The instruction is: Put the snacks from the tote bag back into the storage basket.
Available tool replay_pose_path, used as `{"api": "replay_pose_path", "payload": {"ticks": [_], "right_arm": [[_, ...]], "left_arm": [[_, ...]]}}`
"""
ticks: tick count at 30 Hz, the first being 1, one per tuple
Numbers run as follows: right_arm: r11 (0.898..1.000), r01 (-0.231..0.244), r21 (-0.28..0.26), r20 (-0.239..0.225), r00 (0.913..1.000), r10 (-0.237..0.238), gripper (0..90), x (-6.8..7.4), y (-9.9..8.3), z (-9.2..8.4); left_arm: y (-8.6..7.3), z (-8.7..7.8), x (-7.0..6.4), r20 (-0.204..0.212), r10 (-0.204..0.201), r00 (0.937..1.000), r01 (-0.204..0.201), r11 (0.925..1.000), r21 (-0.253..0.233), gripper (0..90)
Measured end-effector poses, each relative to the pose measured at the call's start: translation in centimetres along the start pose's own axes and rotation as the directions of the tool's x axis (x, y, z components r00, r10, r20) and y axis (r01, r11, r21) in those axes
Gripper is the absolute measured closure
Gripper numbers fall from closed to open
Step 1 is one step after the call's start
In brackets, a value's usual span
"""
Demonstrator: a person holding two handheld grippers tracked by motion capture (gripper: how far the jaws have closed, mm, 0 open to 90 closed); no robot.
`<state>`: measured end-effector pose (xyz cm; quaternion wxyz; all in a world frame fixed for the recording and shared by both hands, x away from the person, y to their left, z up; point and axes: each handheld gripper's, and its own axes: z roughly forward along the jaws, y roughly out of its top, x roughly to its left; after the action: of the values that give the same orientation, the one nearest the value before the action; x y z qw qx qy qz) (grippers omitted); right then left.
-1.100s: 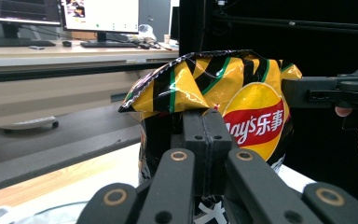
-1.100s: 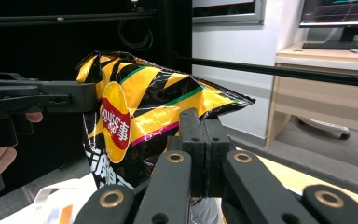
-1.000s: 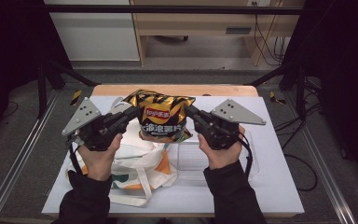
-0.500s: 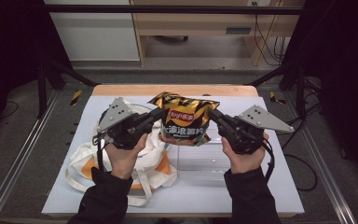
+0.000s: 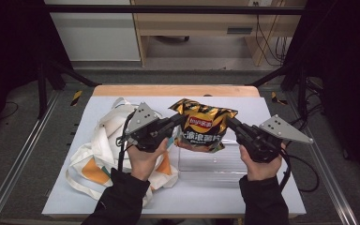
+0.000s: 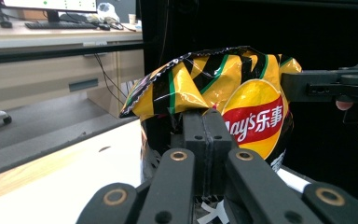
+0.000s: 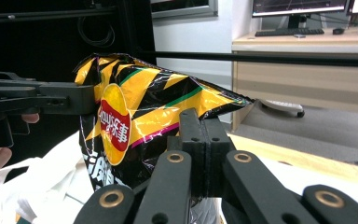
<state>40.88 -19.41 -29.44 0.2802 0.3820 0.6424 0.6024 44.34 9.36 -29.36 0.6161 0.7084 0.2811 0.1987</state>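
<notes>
Overhead, a white rectangular table (image 5: 272,194) was seen bearing a white-and-orange cloth tote bag (image 5: 98,157) and a clear plastic tray (image 5: 211,161). Above the tray, a yellow-and-black foil crisp packet (image 5: 202,127) was held aloft, its side edges clamped by left gripper (image 5: 180,121) and right gripper (image 5: 230,123).
</notes>
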Motion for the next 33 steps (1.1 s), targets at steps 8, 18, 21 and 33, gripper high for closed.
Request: {"api": "replay_pose_path", "payload": {"ticks": [8, 18, 21, 33], "right_arm": [[0.999, -0.018, 0.036, 0.031, 0.9994, 0.017, 90.0, -1.3, -0.8, 0.0], [0.995, -0.037, 0.088, 0.054, 0.9980, 0.032, 90.0, -2.2, -2.3, 0.6], [0.993, -0.041, 0.112, 0.055, 0.9979, 0.035, 90.0, -2.5, -2.8, 1.2], [0.982, -0.059, 0.178, 0.073, 0.9962, 0.047, 89.8, -3.4, -5.0, 3.5]], "left_arm": [[-1.2, 1.8, 0.0, 0.007, -0.029, 0.9996, 0.028, 0.9993, 0.025, 90.0], [-3.1, 3.0, 0.5, 0.011, -0.060, 0.9982, 0.059, 0.9963, 0.062, 90.0], [-3.7, 3.2, 0.8, 0.004, -0.068, 0.9977, 0.068, 0.9946, 0.078, 90.0], [-5.3, 4.1, 2.0, -0.013, -0.121, 0.9926, 0.121, 0.9845, 0.127, 90.0]]}}
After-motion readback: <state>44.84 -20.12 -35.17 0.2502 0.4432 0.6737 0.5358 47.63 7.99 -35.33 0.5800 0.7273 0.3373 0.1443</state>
